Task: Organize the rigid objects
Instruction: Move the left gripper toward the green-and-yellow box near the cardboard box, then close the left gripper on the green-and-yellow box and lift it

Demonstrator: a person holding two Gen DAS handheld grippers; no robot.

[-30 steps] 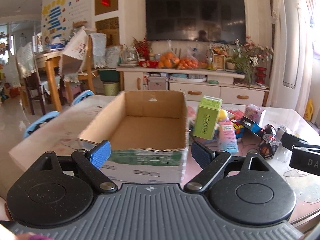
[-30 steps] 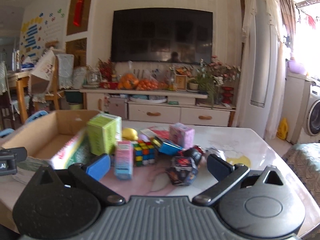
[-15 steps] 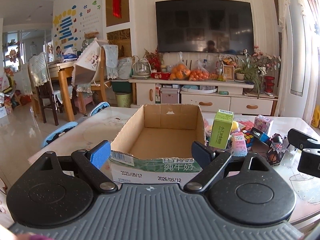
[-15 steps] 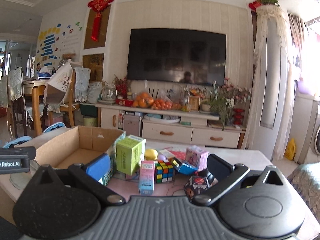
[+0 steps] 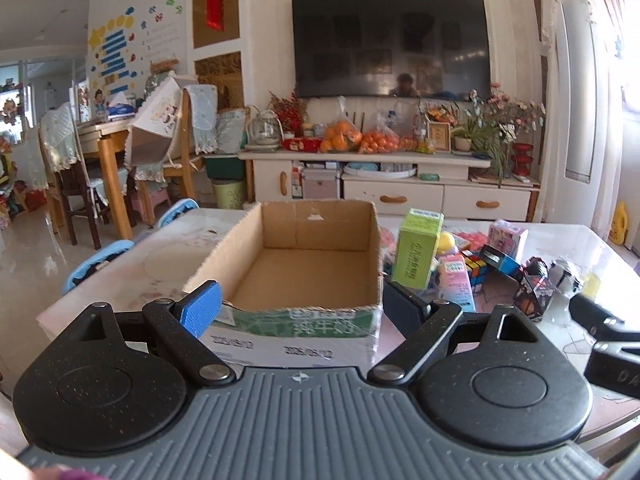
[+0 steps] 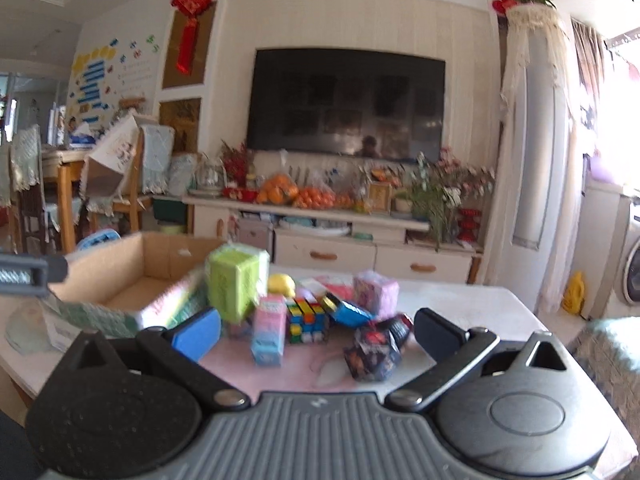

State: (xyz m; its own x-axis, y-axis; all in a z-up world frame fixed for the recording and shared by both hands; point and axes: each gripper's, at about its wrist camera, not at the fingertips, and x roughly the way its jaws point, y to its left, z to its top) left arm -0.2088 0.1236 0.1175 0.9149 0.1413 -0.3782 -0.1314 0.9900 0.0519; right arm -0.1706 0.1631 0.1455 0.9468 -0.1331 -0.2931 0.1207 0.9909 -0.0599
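Cardboard box, open-topped and bare inside, sitting toward the left side of the table, its printed front wall close to the near edge. Just right of the box, a cluster of small rigid things: green carton upright beside the box's right wall, yellow ball behind it, pink-and-blue carton standing in front, colour cube next to that, blue box tilted against the cube, pink patterned box farther back, dark faceted puzzle nearest the right side.

Left gripper released, jaws spread wide and holding nothing, hovering at the near edge with the box's front wall between the fingers. Right gripper also released, jaws wide apart and bare, hanging over the near edge in front of the cluster; pink-and-blue carton and dark faceted puzzle framed between its fingers, touched by neither. Right-wrist view blurred, fine detail on the cartons unreadable. Green carton and cardboard box to its left there.
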